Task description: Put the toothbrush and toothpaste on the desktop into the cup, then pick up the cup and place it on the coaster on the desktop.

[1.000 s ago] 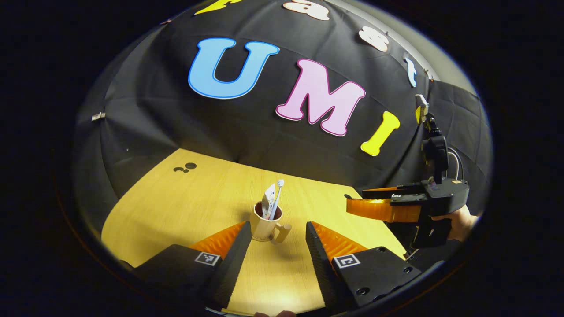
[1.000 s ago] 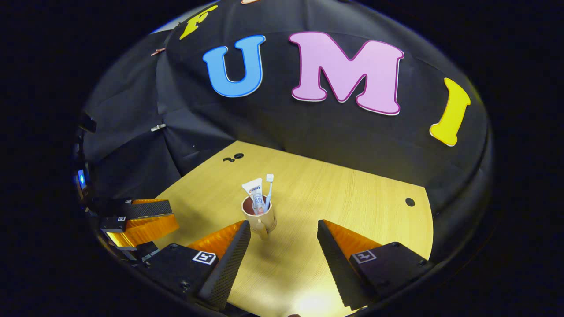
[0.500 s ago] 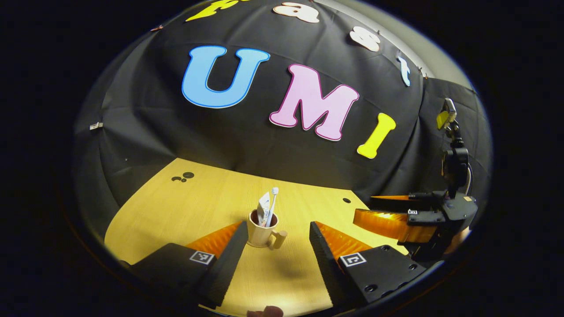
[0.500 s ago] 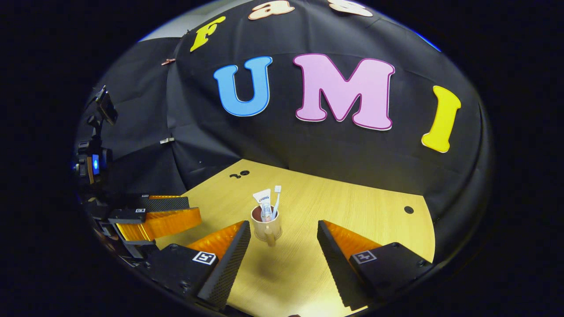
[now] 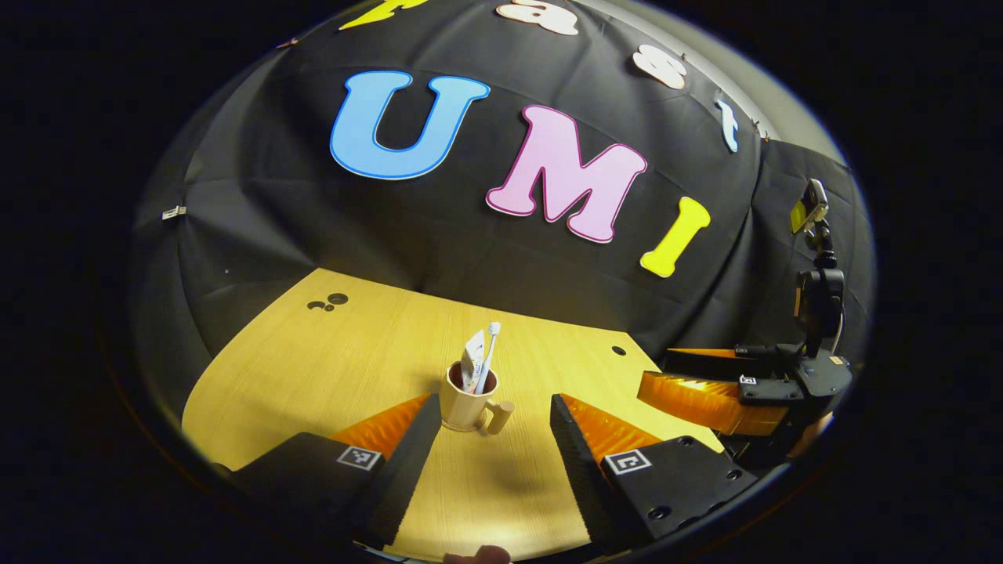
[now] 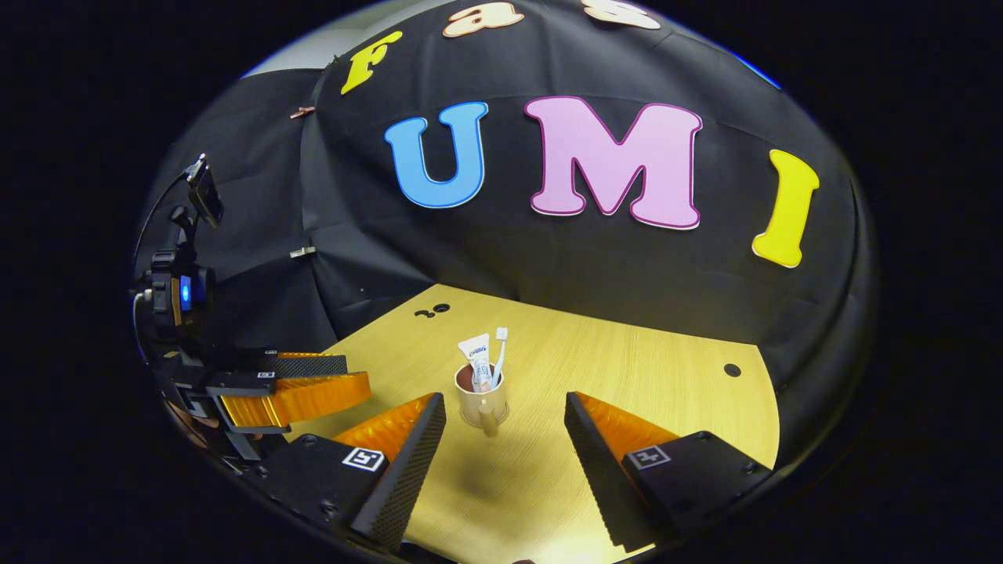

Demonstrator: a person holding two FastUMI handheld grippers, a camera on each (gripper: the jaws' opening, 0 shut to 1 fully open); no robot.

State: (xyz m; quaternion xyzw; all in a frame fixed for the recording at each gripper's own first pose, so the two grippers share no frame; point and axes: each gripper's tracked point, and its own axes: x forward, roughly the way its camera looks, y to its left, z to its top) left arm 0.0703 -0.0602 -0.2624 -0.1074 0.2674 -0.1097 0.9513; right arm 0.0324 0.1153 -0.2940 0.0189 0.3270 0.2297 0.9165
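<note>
Light wooden desktop (image 5: pixel 329 352) with round holes, black cloth wall (image 5: pixel 470 243) behind

Ahead of our left gripper (image 5: pixel 490 439) we see a beige cup (image 5: pixel 464 403) with a dark brown inside, standing on the pale yellow wood-grain desktop (image 5: pixel 329 360). In it we make out a white toothbrush (image 5: pixel 489 352) and a white toothpaste (image 5: pixel 473 356) tube with small printing too fine for us to tell. Our fingers (image 5: pixel 400 462) are black with orange ribbed backs and carry small black-and-white square markers. The right gripper (image 6: pixel 501 446) shows us the same black and orange.
</note>
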